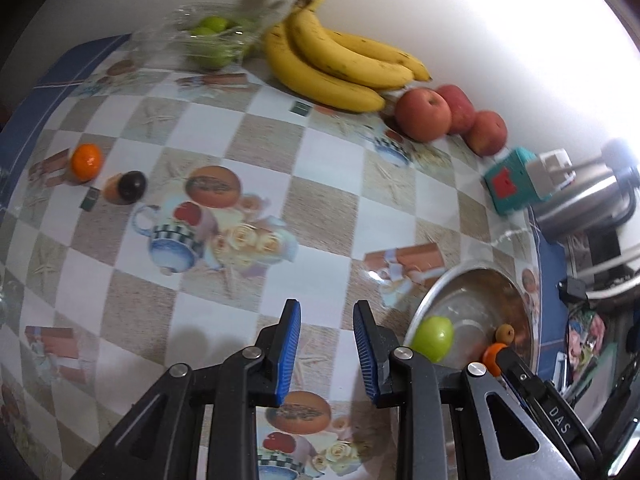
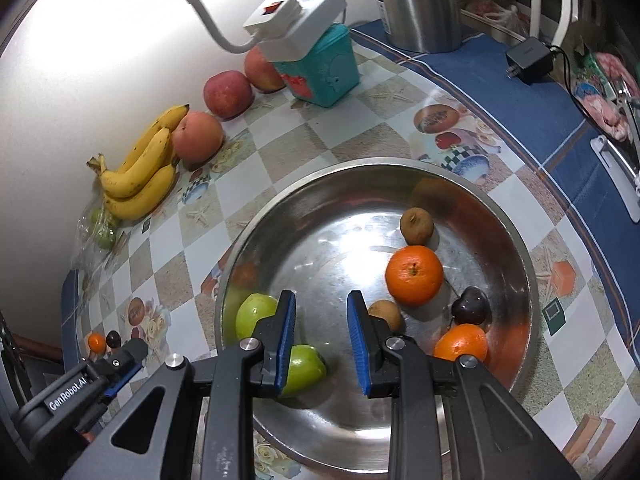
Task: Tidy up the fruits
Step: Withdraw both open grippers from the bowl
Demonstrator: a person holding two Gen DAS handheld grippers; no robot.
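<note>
Right wrist view: right gripper (image 2: pixel 321 334) open, empty, over steel bowl (image 2: pixel 508 224); left gripper (image 1: pixel 327 350) open, empty. Risk: nudging round green fruit (image 2: pixel 306 364), rolling into tangerine (image 2: pixel 414 275).

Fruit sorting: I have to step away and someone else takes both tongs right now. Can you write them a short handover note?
Left tongs: open, empty, above bare tablecloth left of the bowl.
Right tongs: open, empty, over the metal bowl.
In the bowl: two green fruits, two oranges, two small brown fruits, one dark cherry.
Still on the table: a small orange and a dark cherry at the far left, bananas and three apples by the wall, green fruits in a clear bag.
Left, probably: the loose orange and cherry first, within reach of the left tongs.
</note>
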